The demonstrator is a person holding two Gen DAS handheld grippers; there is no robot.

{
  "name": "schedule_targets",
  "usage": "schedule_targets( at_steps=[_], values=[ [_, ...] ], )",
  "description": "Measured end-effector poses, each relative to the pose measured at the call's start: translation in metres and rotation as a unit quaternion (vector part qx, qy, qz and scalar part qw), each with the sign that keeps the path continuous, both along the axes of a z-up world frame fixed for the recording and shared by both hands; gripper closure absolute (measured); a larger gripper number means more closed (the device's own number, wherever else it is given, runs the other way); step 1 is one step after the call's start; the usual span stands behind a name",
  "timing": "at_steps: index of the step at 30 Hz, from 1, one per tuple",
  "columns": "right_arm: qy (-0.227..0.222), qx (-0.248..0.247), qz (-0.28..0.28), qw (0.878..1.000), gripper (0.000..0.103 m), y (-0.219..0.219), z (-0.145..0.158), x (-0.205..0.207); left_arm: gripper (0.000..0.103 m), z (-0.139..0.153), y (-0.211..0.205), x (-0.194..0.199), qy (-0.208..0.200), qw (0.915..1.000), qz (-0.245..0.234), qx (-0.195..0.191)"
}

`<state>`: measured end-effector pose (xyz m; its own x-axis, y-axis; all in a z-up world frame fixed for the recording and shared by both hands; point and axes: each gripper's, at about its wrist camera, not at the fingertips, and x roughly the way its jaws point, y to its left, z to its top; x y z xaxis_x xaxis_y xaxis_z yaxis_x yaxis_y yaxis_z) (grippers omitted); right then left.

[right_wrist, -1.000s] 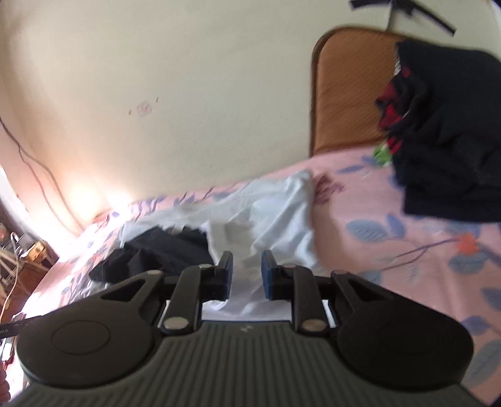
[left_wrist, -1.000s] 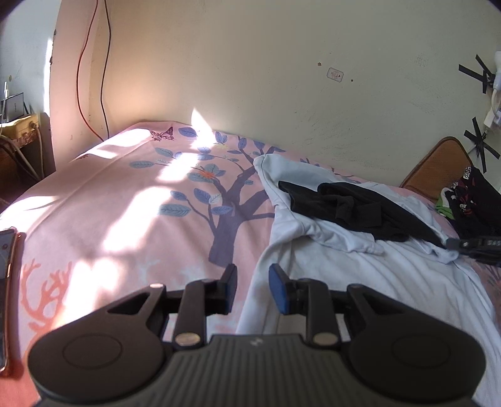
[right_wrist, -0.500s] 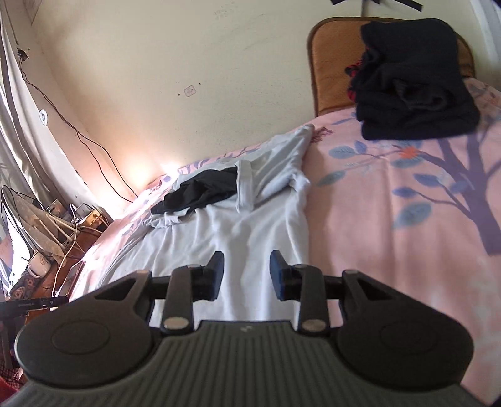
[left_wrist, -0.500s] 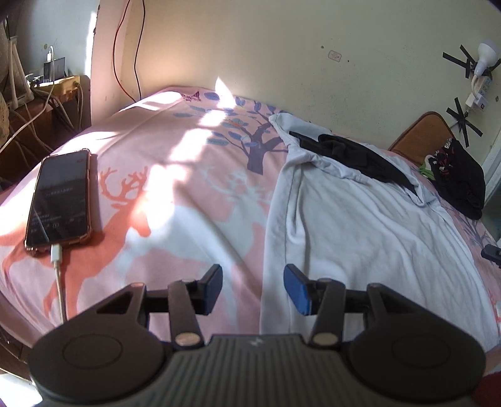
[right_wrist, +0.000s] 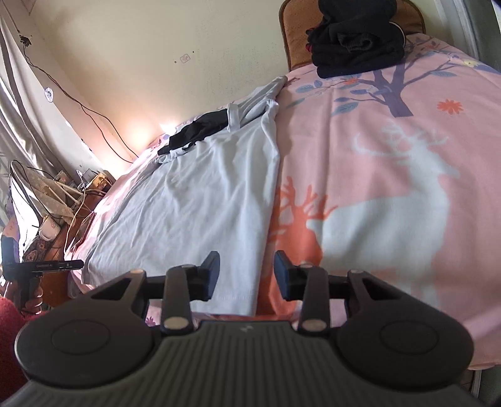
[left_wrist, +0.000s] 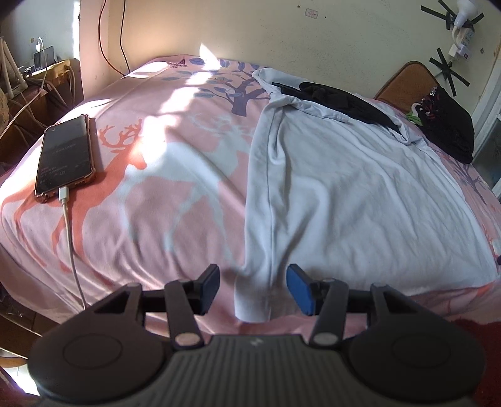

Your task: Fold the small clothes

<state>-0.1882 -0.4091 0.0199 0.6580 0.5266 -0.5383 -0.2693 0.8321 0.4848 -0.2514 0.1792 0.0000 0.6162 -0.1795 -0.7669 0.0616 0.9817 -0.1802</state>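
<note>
A pale blue shirt (left_wrist: 360, 194) lies spread lengthwise on the pink bedspread (left_wrist: 175, 194), hem toward me. A crumpled black garment (left_wrist: 338, 100) rests on its far end. My left gripper (left_wrist: 253, 289) hovers over the shirt's near left hem corner; its jaws are opening, the cloth lies below the gap and the pads do not press it. In the right wrist view the shirt (right_wrist: 200, 200) runs up the left half of the bed. My right gripper (right_wrist: 246, 275) hangs above the near right hem corner, jaws opening, nothing pinched.
A phone (left_wrist: 64, 156) on a white cable (left_wrist: 70, 244) lies at the bed's left edge. Folded dark clothes (right_wrist: 357, 40) sit stacked by the brown headboard (right_wrist: 297, 28). A cluttered side table with wires (right_wrist: 62, 200) stands left of the bed.
Both grippers have drawn back from the far end of the shirt to its near hem. Both sets of jaws have widened. The phone has come into the left view.
</note>
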Motion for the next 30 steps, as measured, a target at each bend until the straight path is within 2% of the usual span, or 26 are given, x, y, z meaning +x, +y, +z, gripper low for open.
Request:
schedule_targets(
  at_steps=[3,5,6,8,9,10,14,17,19,21,25,28,30],
  values=[
    [0.009,0.005,0.006,1.000,0.061,0.003,-0.005,0.002,0.049,-0.006,-0.001,-0.003,0.004,0.9997,-0.001,-0.024],
    [0.014,0.002,0.010,1.000,0.061,0.005,-0.009,0.003,0.049,-0.015,-0.001,0.002,0.020,0.9990,0.006,-0.040],
    [0.011,0.003,0.011,1.000,0.060,0.006,-0.010,0.002,0.053,-0.019,-0.002,0.004,0.026,0.9987,0.008,-0.044],
    [0.010,0.000,0.012,1.000,0.060,0.007,-0.009,0.000,0.068,-0.024,-0.004,0.006,0.033,0.9984,0.010,-0.044],
    [0.009,-0.002,0.012,1.000,0.060,0.007,-0.008,-0.002,0.088,-0.026,-0.004,0.007,0.039,0.9982,0.010,-0.045],
    [0.009,-0.003,0.012,1.000,0.060,0.006,-0.008,-0.003,0.096,-0.027,-0.003,0.008,0.046,0.9975,0.008,-0.053],
    [0.002,-0.013,0.009,1.000,0.063,0.008,-0.010,-0.008,0.097,-0.018,-0.003,0.004,0.043,0.9969,-0.010,-0.065],
    [0.003,-0.027,0.021,0.999,0.087,0.020,-0.012,-0.004,0.097,-0.003,-0.002,-0.002,0.026,0.9966,-0.027,-0.073],
    [0.001,-0.033,0.027,0.999,0.097,0.023,-0.010,-0.001,0.097,0.008,0.004,-0.003,0.014,0.9954,-0.026,-0.091],
    [-0.004,-0.006,0.030,1.000,0.098,0.017,-0.005,0.004,0.097,0.021,0.013,0.001,-0.003,0.9914,-0.018,-0.130],
    [-0.044,0.050,0.003,0.998,0.098,-0.002,0.021,0.021,0.097,0.040,0.029,0.022,-0.038,0.9817,0.002,-0.186],
    [-0.071,0.062,-0.017,0.995,0.098,-0.008,0.037,0.048,0.097,0.052,0.030,0.060,-0.057,0.9806,0.009,-0.187],
    [-0.088,0.053,-0.027,0.994,0.098,-0.004,0.046,0.077,0.097,0.060,0.028,0.093,-0.071,0.9811,0.005,-0.180]
  ],
)
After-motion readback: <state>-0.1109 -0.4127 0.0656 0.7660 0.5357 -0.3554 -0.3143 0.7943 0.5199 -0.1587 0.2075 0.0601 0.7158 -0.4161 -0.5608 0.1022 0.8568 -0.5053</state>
